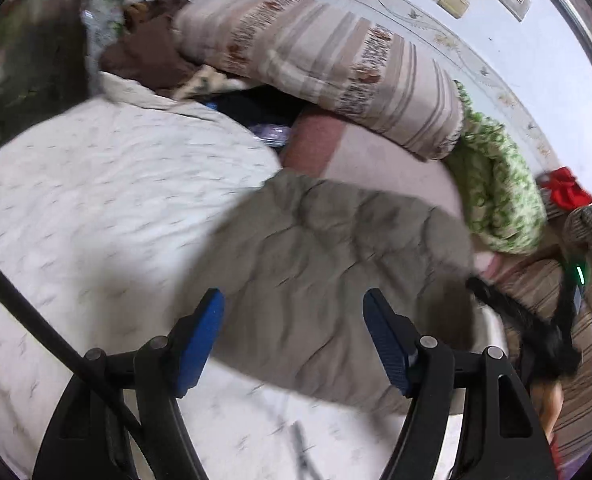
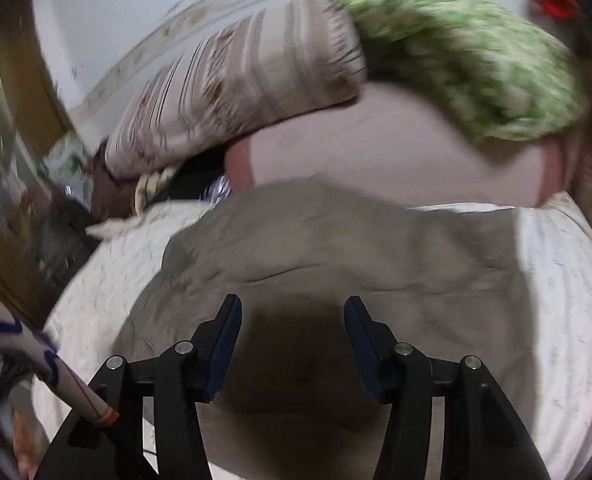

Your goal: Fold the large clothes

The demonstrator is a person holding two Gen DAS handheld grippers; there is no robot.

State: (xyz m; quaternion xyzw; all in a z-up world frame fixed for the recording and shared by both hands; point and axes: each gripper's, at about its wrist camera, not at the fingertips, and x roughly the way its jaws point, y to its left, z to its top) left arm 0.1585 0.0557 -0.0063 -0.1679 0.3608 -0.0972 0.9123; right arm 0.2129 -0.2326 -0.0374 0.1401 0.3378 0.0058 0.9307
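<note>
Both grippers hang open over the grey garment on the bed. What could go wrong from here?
1. Both views are motion-blurred, so the left gripper or right gripper may close off the grey garment's edge.
2. A deep pinch could catch the white bedsheet underneath too.

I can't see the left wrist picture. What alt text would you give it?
An open left gripper with blue pads hovers over a grey-green quilted garment lying on a white patterned bedspread. Behind it lie a striped rolled duvet and a green-and-white blanket against a pale wall; the picture is motion-blurred.
</note>
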